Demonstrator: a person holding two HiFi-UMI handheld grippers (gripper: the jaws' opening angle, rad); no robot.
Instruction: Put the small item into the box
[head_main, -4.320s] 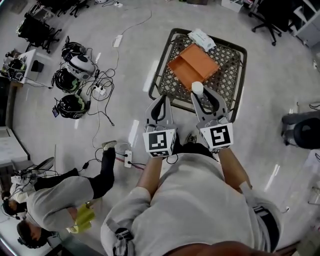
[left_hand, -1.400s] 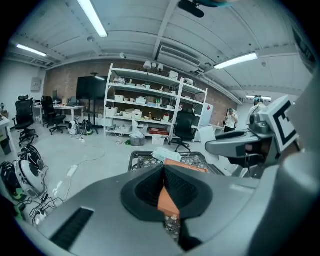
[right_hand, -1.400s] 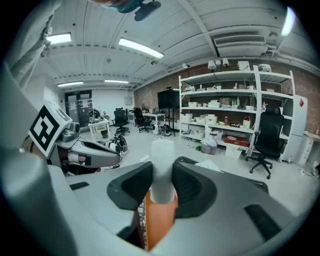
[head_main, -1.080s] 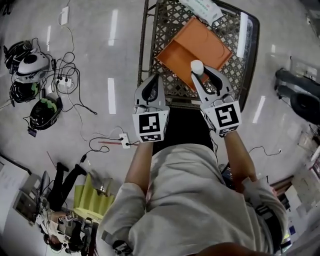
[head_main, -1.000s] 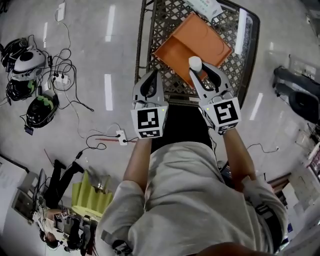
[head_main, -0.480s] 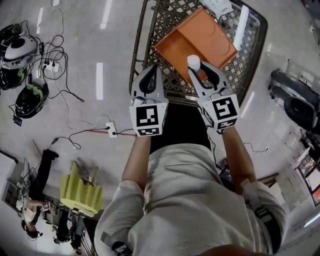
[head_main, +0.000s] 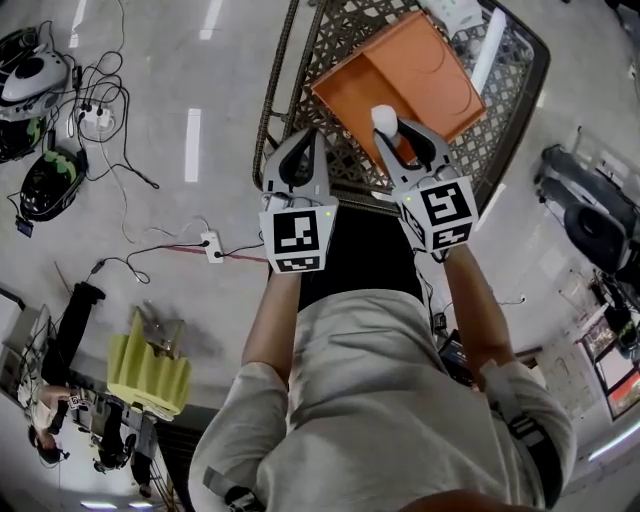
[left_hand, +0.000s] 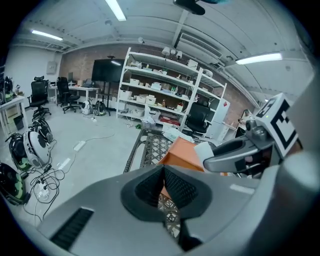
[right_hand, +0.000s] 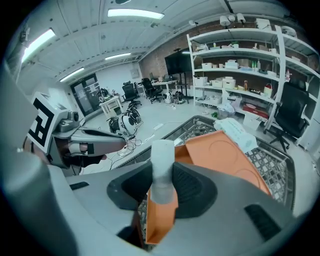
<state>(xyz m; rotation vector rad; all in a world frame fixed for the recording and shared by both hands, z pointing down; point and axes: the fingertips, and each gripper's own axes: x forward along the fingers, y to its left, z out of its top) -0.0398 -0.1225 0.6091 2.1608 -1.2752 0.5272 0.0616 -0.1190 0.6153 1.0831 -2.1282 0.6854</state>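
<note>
**Right gripper** (head_main: 396, 140) (right_hand: 162, 186): jaws part-way apart and clamped on the item, pads pressing its two sides; marker cube toward the person

**Item** (head_main: 383, 120) (right_hand: 161, 167): small white cylinder with a rounded top, upright between the right gripper's pads, about half of it standing clear above them. Held in the air and not in the box; from the head view it shows against the box's near corner

**Left gripper** (head_main: 300, 165) (left_hand: 164, 186): pads closed against each other at the tips, nothing between them; held level with the right gripper and just beside it, at the table's near edge

**Box** (head_main: 400, 75) (right_hand: 227, 157): orange, shallow, lying opened out in two halves on the table, set at an angle to the table's edges; no contents can be seen in it

**Table** (head_main: 350, 20) (right_hand: 272, 162): dark metal frame with a lattice top, bearing the box

**Packet** (head_main: 455, 15) (right_hand: 240, 131): white, flat, on the table at the box's far side, touching or just beside it

**Floor, to the person's left**: grey and glossy; helmets (head_main: 48, 180), a white power strip (head_main: 211, 243) with trailing cables, a yellow folded thing (head_main: 148, 365)

**Background, right gripper view**: white shelves (right_hand: 235, 65) holding small boxes, a black chair (right_hand: 292, 117) just beside them
</note>
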